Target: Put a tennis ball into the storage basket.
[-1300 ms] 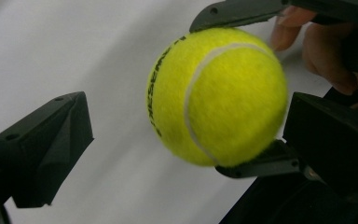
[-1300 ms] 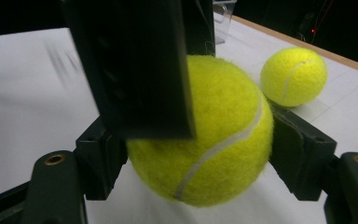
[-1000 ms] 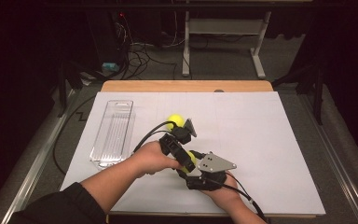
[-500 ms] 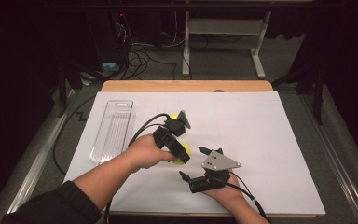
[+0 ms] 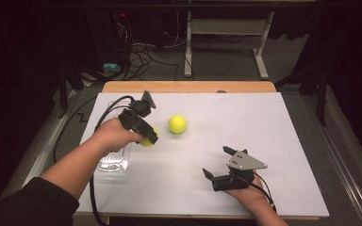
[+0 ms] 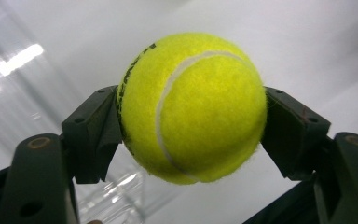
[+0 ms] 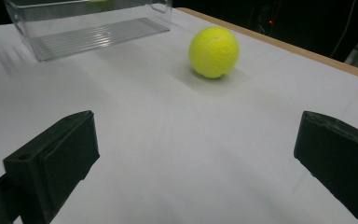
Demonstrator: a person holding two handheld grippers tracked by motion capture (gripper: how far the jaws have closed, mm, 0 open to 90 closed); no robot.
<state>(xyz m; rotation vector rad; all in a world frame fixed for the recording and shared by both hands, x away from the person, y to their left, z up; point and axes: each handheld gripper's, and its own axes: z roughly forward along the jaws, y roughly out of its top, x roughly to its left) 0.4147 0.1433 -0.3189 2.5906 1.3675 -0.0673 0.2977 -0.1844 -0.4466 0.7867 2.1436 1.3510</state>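
Note:
A yellow tennis ball point(image 6: 191, 107) is clamped between the two black jaws of my left gripper point(image 6: 191, 123). In the high view that gripper point(image 5: 147, 139) hangs above the table's left side, over the clear plastic tray point(image 5: 114, 162). A second tennis ball point(image 5: 176, 124) point(image 7: 214, 51) rests loose on the white table. My right gripper point(image 5: 217, 162) point(image 7: 196, 154) is low near the front edge with its jaws wide apart; they have just been opening, and nothing is between them. The loose ball lies well ahead of it.
The clear tray point(image 7: 88, 23) stands along the left edge of the white table top point(image 5: 273, 136), partly hidden by the left hand. A wooden strip point(image 5: 188, 86) borders the far edge. Cables and a metal stand lie on the dark floor beyond.
The grippers were close together at the table's middle. The left gripper has moved left and up with a ball, over the tray. The right gripper has opened and drawn off to the right.

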